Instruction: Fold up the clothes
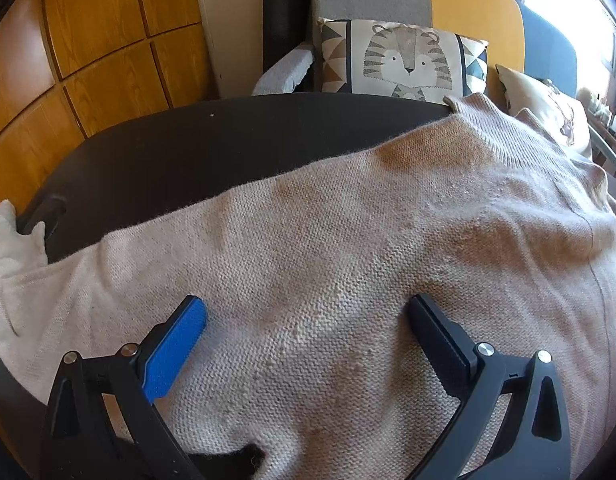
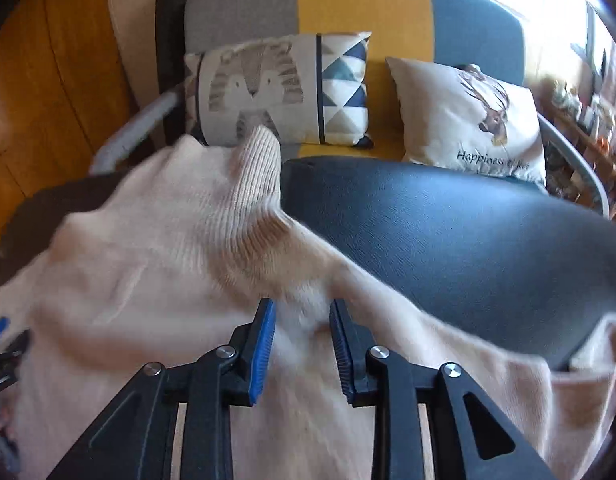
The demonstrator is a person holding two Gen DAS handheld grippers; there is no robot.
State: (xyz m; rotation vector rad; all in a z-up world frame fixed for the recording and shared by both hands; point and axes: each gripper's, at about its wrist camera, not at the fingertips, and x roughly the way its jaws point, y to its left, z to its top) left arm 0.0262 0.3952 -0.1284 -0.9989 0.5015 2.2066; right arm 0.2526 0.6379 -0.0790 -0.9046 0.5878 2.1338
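- Spread wide, the left gripper [image 1: 306,316] holds nothing; the beige knit sweater [image 1: 347,220] lies flat beneath it on the dark table [image 1: 208,140]. Closing here may bunch the loose knit.
- Half-closed, the right gripper [image 2: 302,320] has a soft fold between its blue pads [image 2: 264,344]; whether it grips, I cannot tell. Fuzzy wool could slip out, ribbed cuff [image 2: 260,160] ahead.
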